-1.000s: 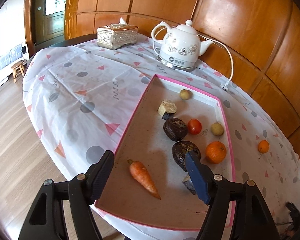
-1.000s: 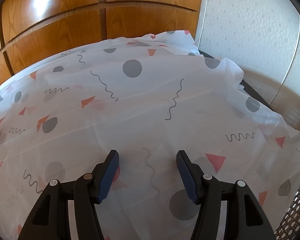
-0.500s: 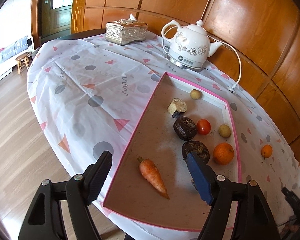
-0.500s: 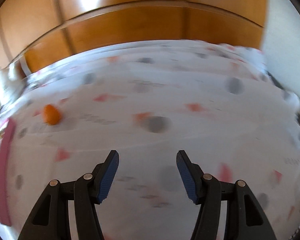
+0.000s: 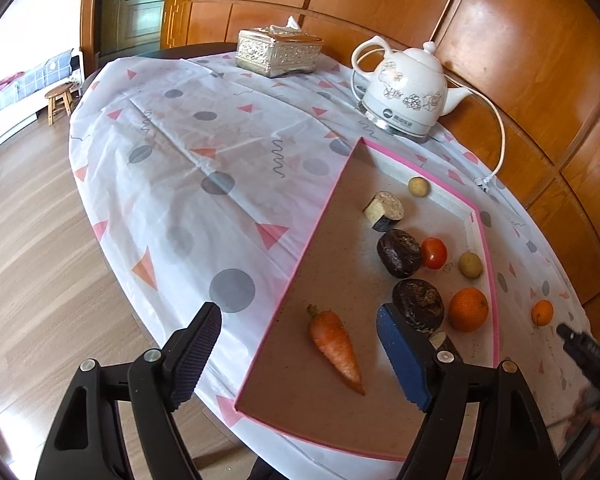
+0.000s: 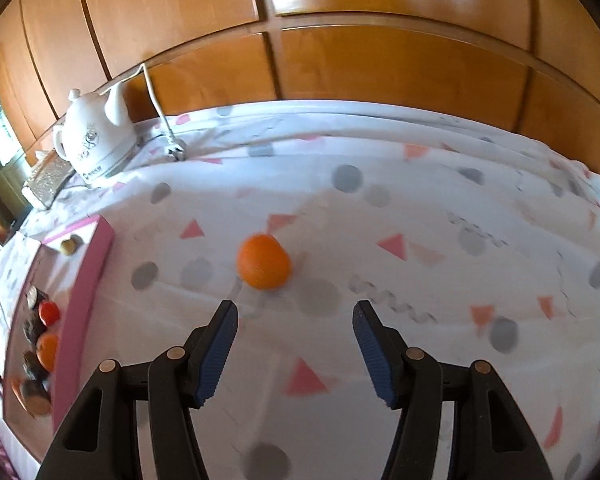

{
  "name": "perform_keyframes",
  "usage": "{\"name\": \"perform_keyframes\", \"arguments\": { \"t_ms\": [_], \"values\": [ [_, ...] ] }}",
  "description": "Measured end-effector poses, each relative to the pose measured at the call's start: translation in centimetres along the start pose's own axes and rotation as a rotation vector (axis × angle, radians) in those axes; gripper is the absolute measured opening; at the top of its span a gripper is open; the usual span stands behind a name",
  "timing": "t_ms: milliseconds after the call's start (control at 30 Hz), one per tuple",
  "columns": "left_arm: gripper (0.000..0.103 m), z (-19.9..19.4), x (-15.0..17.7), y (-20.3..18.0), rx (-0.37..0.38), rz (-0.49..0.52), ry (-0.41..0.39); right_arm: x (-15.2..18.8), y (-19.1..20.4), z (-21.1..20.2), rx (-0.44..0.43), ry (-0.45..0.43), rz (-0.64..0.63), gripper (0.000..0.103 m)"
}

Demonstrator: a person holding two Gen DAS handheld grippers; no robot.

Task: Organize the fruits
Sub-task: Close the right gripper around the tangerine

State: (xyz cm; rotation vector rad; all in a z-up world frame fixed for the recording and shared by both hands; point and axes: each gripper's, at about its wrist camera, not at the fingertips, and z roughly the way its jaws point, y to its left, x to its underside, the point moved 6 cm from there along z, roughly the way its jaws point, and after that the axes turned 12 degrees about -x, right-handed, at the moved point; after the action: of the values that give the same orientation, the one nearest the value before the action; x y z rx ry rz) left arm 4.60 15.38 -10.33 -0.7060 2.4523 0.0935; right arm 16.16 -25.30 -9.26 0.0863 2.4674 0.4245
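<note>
Blue-padded fingers on the right gripper are spread wide with nothing between them, and the small orange sits just ahead on the tablecloth — a bit left of the gap's centre line, so I'd nudge left before going in. It's round, so no axis to worry about. Left gripper is also released and empty, hovering over the near end of the pink tray by the carrot, well apart from that loose orange — right hand is clearly nearer, tray lies off to its left
</note>
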Motion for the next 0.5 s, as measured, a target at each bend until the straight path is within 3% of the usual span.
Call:
{"name": "perform_keyframes", "arguments": {
  "t_ms": [100,333,433,500],
  "values": [
    [0.08,0.1,0.0,0.2,-0.004,-0.001,0.001,-1.4,0.7,1.7,-0.027,0.008,0.027,0.061],
    [0.08,0.4,0.0,0.4,-0.009,-0.001,0.01,-2.3,0.3,5.0,0.023,0.064,0.065,0.061],
    [0.08,0.5,0.1,0.6,-0.014,-0.003,0.013,-2.2,-0.2,5.9,0.006,0.075,0.091,0.041],
    [0.08,0.5,0.1,0.6,-0.016,-0.005,0.013,-2.0,0.0,5.8,0.004,0.068,0.076,0.038]
  ]
}}
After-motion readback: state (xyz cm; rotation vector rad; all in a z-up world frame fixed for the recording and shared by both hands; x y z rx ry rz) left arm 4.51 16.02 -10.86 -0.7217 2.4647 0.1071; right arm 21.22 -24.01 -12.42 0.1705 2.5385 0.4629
